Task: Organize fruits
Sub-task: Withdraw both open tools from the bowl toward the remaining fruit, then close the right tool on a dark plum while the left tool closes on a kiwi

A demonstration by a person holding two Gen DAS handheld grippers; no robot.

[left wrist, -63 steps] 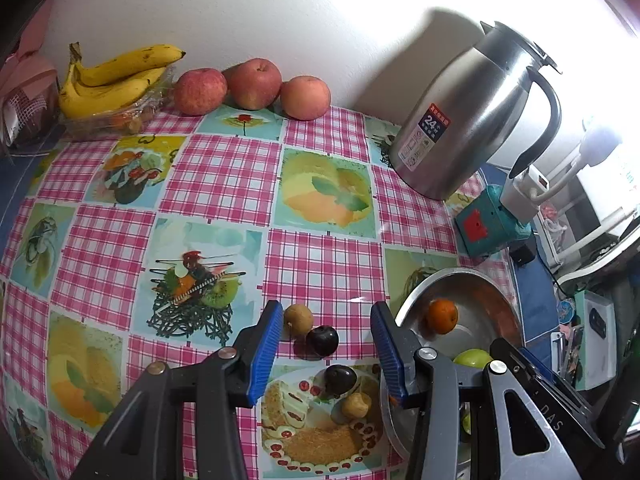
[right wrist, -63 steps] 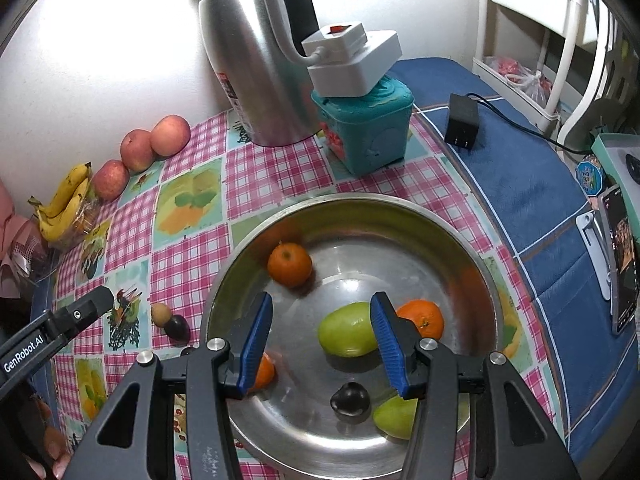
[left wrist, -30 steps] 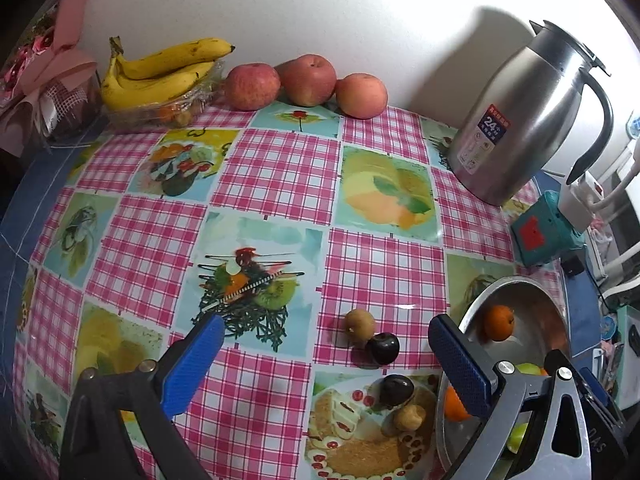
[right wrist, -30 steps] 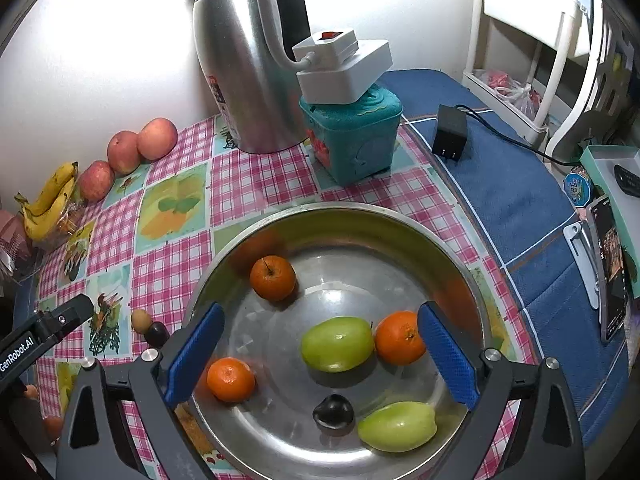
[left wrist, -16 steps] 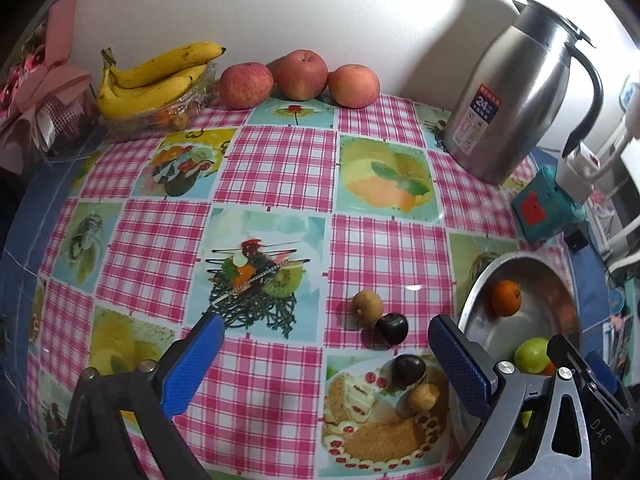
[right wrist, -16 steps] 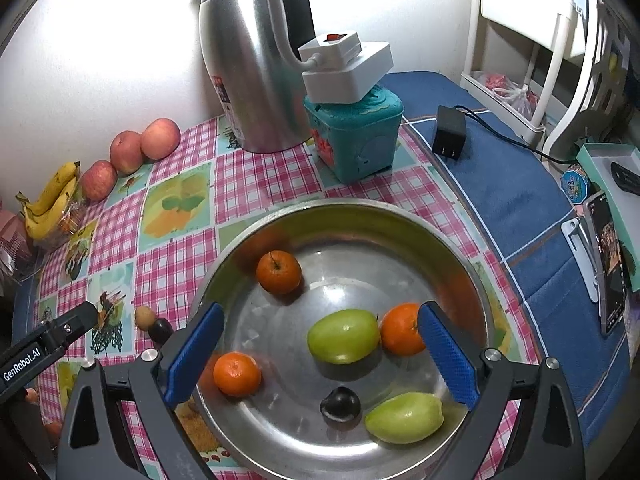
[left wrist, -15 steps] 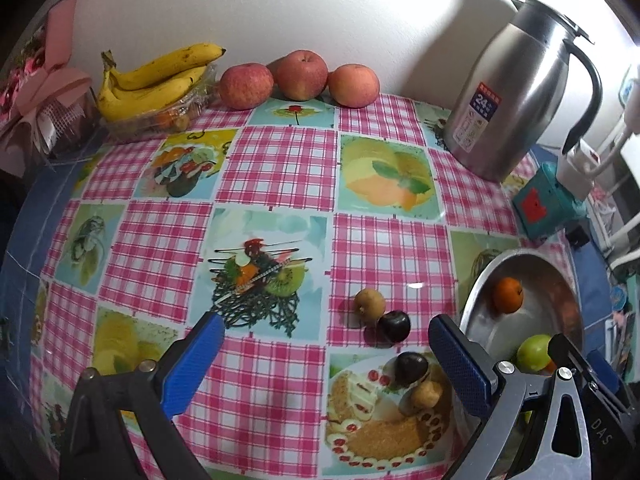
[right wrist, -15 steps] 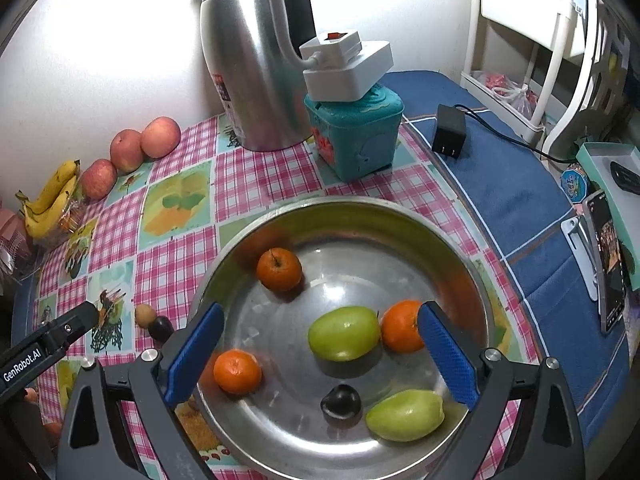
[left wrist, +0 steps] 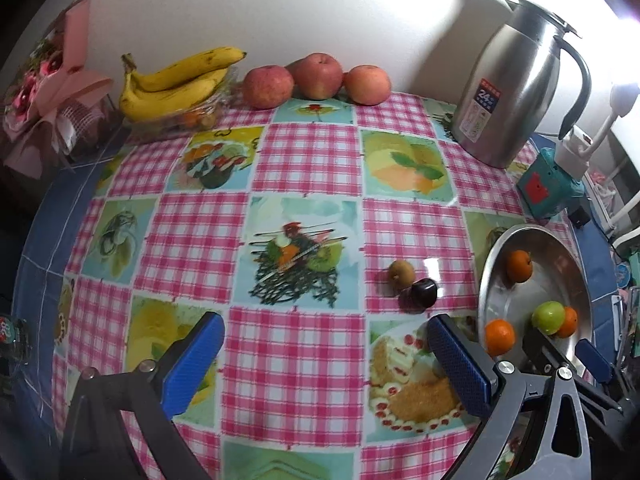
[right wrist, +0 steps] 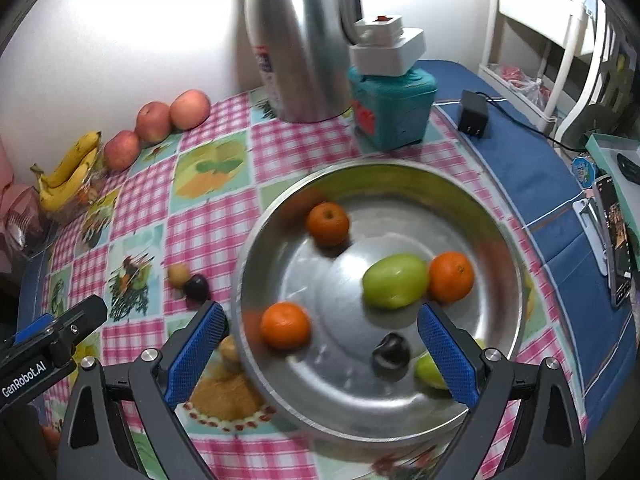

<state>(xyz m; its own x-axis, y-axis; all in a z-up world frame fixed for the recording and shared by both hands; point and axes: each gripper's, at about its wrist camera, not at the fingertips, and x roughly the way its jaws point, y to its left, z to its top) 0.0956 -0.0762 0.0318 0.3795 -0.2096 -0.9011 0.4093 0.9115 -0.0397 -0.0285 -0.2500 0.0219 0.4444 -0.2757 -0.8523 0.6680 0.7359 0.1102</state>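
A steel bowl [right wrist: 400,176] on the checked tablecloth holds three oranges [right wrist: 285,325], a green fruit [right wrist: 394,280], a second green fruit [right wrist: 430,370] and a dark plum [right wrist: 390,353]. The bowl also shows in the left wrist view [left wrist: 520,236]. On the cloth left of it lie a brown kiwi [left wrist: 401,274] and a dark plum [left wrist: 424,293]. My left gripper [left wrist: 326,354] is open and empty above the cloth. My right gripper [right wrist: 318,340] is open and empty over the bowl's near side.
Bananas [left wrist: 180,80] and three apples [left wrist: 318,76] line the back wall. A steel thermos jug [left wrist: 508,92] and a teal box [left wrist: 550,188] with a white plug stand behind the bowl. A pink bouquet [left wrist: 52,92] sits far left. A black adapter [right wrist: 474,118] lies on the blue cloth.
Both grippers went from nearly shut to wide open. The left view has pulled back and leftward; the right view has shifted so the bowl sits further right.
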